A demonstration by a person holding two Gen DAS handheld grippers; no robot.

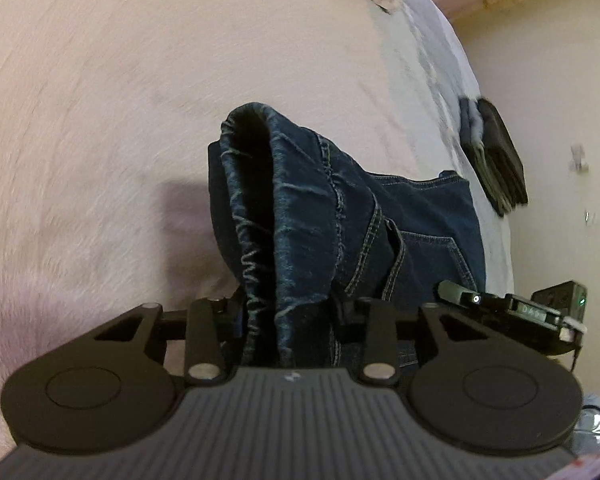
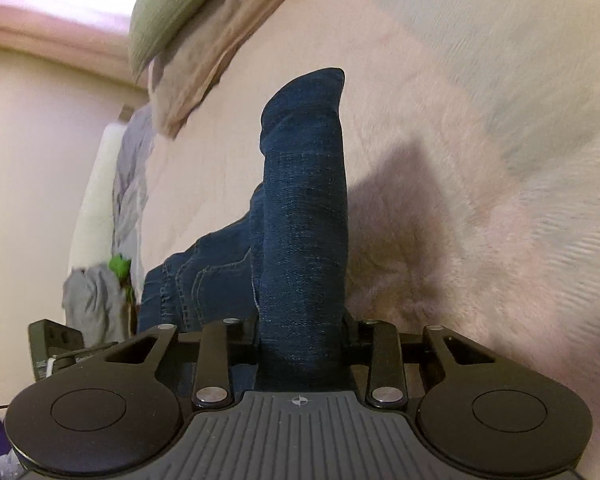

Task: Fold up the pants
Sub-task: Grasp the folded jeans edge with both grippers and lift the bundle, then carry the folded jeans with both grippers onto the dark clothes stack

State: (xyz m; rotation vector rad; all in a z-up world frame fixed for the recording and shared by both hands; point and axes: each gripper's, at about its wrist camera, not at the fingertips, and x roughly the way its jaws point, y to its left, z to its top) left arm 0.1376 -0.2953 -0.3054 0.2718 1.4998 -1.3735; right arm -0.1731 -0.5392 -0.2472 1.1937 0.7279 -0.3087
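Dark blue denim pants [image 1: 312, 208] lie partly on a pink fuzzy blanket [image 1: 100, 120]. My left gripper [image 1: 290, 312] is shut on the gathered elastic waistband, which rises in a bunched fold straight ahead of the camera. The back pocket and seams spread to the right on the blanket. In the right wrist view, my right gripper [image 2: 302, 336] is shut on a folded band of the same pants [image 2: 304, 208], which stands up between the jaws. The rest of the denim trails down to the left. The fingertips of both grippers are hidden by cloth.
A green cushion [image 2: 172, 12] and tan cloth [image 2: 204, 68] lie at the far end of the bed. Grey and white bedding [image 2: 128, 184] hangs at the bed's edge. A dark folded stack [image 1: 496, 160] rests on the edge. The other gripper's body [image 1: 512, 312] shows low right.
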